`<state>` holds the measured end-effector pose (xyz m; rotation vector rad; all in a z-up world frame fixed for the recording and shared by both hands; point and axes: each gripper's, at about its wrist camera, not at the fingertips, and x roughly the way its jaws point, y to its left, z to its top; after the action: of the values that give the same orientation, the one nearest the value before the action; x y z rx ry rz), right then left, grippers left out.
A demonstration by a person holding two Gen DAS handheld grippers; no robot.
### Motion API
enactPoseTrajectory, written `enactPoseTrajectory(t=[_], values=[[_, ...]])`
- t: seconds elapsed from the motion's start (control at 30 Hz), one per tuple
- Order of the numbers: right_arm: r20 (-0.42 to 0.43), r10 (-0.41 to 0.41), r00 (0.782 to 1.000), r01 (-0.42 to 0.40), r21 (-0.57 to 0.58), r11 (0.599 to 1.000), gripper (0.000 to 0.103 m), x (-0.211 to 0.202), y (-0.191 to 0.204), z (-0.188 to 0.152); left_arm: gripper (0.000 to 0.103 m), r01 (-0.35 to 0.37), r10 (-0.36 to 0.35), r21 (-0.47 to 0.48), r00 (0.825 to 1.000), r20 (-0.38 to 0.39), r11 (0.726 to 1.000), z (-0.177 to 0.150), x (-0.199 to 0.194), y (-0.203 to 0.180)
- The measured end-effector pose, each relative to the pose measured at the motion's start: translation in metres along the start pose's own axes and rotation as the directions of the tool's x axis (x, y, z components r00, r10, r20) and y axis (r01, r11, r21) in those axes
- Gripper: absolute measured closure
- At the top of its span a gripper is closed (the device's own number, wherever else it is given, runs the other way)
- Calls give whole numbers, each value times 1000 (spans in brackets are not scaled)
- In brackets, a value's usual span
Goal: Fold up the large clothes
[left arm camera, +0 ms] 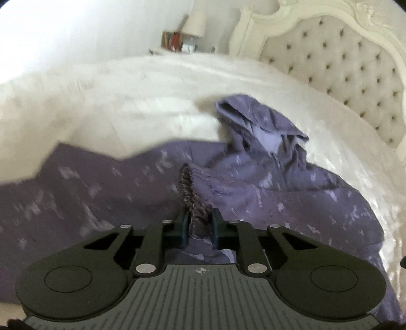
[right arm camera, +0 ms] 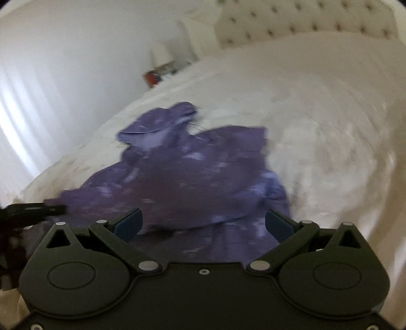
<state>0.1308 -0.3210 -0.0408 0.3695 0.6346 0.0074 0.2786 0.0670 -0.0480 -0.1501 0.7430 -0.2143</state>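
Purple hooded jacket spread crumpled on white bedspread, hood toward tufted headboard. Left gripper pinching a dark knitted cuff between blue pads, cloth bunched below. Right gripper spread wide above near hem of jacket, nothing between pads. Right view motion-blurred; print on cloth hard to read. Lamp and small items on nightstand indistinct. Left gripper's tip cut off at frame edge.
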Motion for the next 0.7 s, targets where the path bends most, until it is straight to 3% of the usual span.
enactPoseTrajectory(t=[0.17,0.33,0.5,0.57,0.63,0.7], values=[[-54,28,998,-24,73,997,1,20,-24,8,85,-9,7,-32,997,-72,999,-2,17,7],[-116,156,981,-138,152,979,1,46,-30,9,85,-7,3,-101,999,-44,995,-2,18,14],[-116,244,963,-225,158,962,1,73,-25,7,85,0,-2,-58,999,-45,998,2,16,6],[-64,202,977,-191,145,971,9,75,-30,11,85,4,-7,-50,998,-57,999,1,19,3],[-12,99,995,-95,186,978,12,73,-42,16,85,11,-15,-52,997,-74,999,-3,22,4],[-34,11,999,-2,279,960,12,71,-64,19,85,1,-5,-46,996,-93,999,-9,27,5]])
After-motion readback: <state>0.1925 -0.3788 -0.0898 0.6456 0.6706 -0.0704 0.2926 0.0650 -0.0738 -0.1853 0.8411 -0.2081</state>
